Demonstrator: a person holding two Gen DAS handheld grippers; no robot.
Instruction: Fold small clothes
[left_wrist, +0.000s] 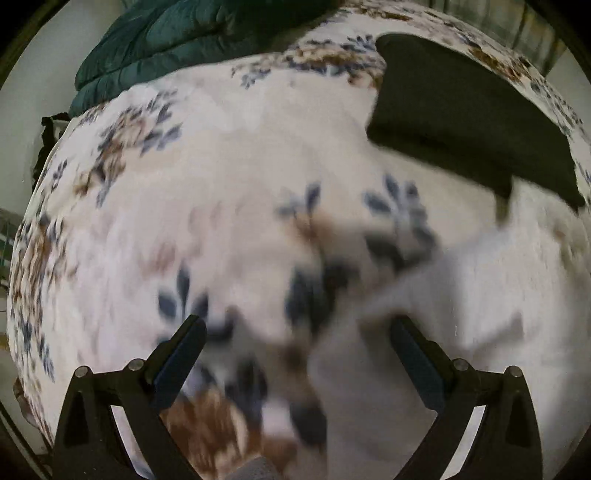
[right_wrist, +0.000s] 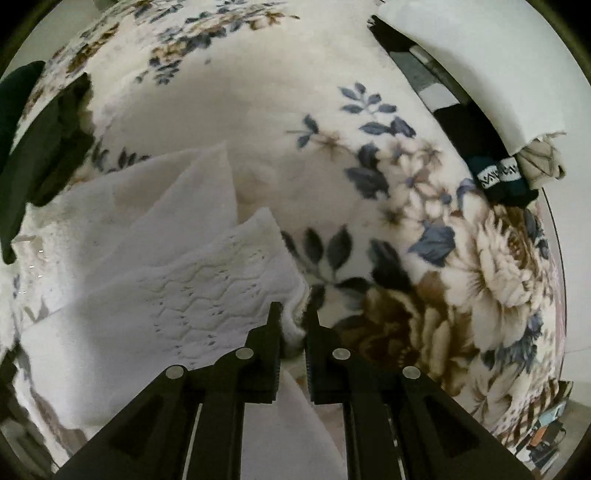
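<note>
Black fingers of the right gripper (right_wrist: 294, 314) fill the bottom of the right wrist view, its jaws drawn close together and clamped on a rolled edge of the white garment (right_wrist: 155, 280). That garment, a thin white piece with a faint stitched or eyelet pattern, spreads out to the left of the gripper in several overlapping pointed folds and lies on the floral blanket (right_wrist: 332, 92) that covers the bed. Part of the same white cloth also runs beneath the gripper toward the camera.

At the left edge of this view a dark garment (right_wrist: 44, 155) lies on the blanket, just beside the white one. At the upper right, a stack of folded dark and grey clothes (right_wrist: 454, 122) lies along the blanket's edge, with a white sheet-like piece (right_wrist: 480, 62) above it.

From the left wrist view, the left gripper (left_wrist: 299, 332) hovers over the blanket with its jaws wide apart and nothing between them. The picture is blurred here; the white garment (left_wrist: 424, 332) shows as a pale shape under the right-hand finger. A folded black cloth (left_wrist: 461, 110) rests on the blanket at the upper right, well apart from the gripper, and a dark green quilt (left_wrist: 184, 40) lies at the far end of the bed.
</note>
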